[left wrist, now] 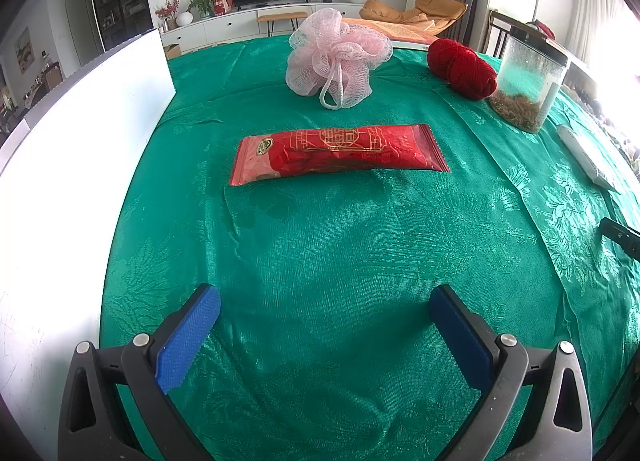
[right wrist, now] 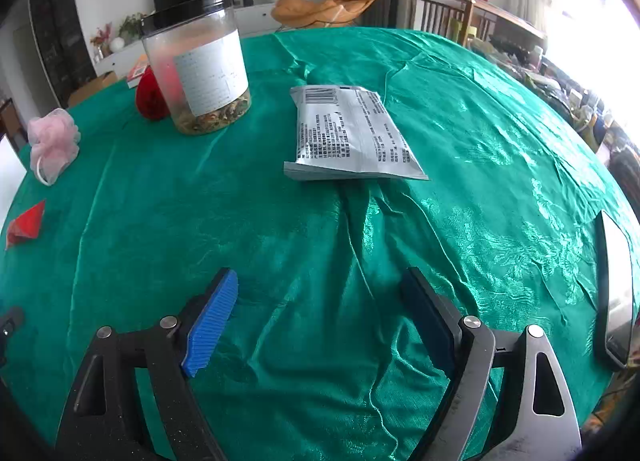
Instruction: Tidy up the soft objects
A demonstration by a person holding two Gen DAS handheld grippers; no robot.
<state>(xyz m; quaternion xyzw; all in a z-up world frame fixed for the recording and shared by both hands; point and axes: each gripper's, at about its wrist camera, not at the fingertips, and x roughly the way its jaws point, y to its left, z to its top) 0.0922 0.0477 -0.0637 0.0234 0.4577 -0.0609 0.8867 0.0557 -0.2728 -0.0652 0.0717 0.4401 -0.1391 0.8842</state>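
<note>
Green damask cloth [left wrist: 320, 261] carries everything loose and ungrouped, so the sorting looks barely begun: the red packet [left wrist: 338, 153] lies at twelve o'clock from the left gripper [left wrist: 324, 325], the pink mesh puff [left wrist: 336, 57] beyond it and the red yarn [left wrist: 460, 69] toward one o'clock. The silver pouch [right wrist: 348, 133] lies at twelve from the right gripper [right wrist: 320, 313]. Both sets of jaws gape empty, nothing between them.

green damask tablecloth [left wrist: 320, 245], pink loofah [left wrist: 336, 57], seemingly red yarn [left wrist: 460, 65]
</note>
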